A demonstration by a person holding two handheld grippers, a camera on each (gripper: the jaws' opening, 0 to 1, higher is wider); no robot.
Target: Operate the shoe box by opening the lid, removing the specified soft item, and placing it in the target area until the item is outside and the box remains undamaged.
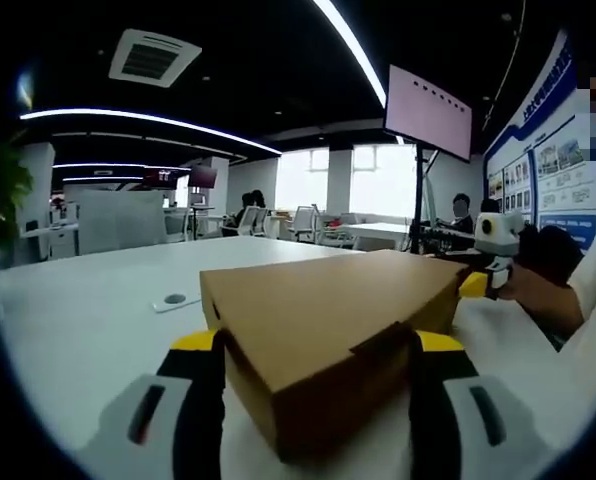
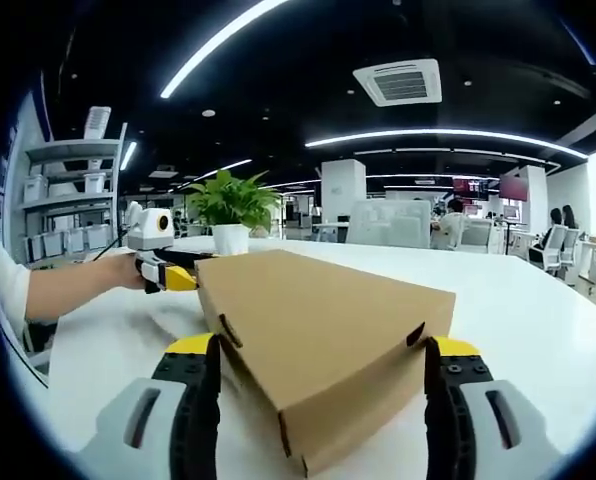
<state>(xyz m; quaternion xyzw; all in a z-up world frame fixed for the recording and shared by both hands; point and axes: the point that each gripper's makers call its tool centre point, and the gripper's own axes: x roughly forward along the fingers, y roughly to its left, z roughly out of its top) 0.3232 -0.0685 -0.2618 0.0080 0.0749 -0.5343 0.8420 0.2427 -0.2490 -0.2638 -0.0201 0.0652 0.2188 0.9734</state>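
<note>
Left gripper: the left gripper (image 1: 318, 400) has its yellow-tipped jaws spread wide, one on each side of a near corner of the shoe box (image 1: 333, 335); whether the jaws touch the cardboard cannot be told. It also shows in the right gripper view (image 2: 168, 277), held in a hand (image 2: 128, 272) at the box's far end.
Right gripper: the right gripper (image 2: 323, 395) likewise stands with jaws apart, straddling the opposite corner of the shoe box (image 2: 323, 345). In the left gripper view it appears at the far end (image 1: 476, 285), held by a hand (image 1: 538, 295).
Shoe box: plain brown cardboard, lid closed, lying flat on the white table (image 1: 88, 330) between the two grippers.
Table: a small white tag (image 1: 175, 299) lies beside the box.
Background: a potted plant (image 2: 230, 208) stands on the table beyond the box.
</note>
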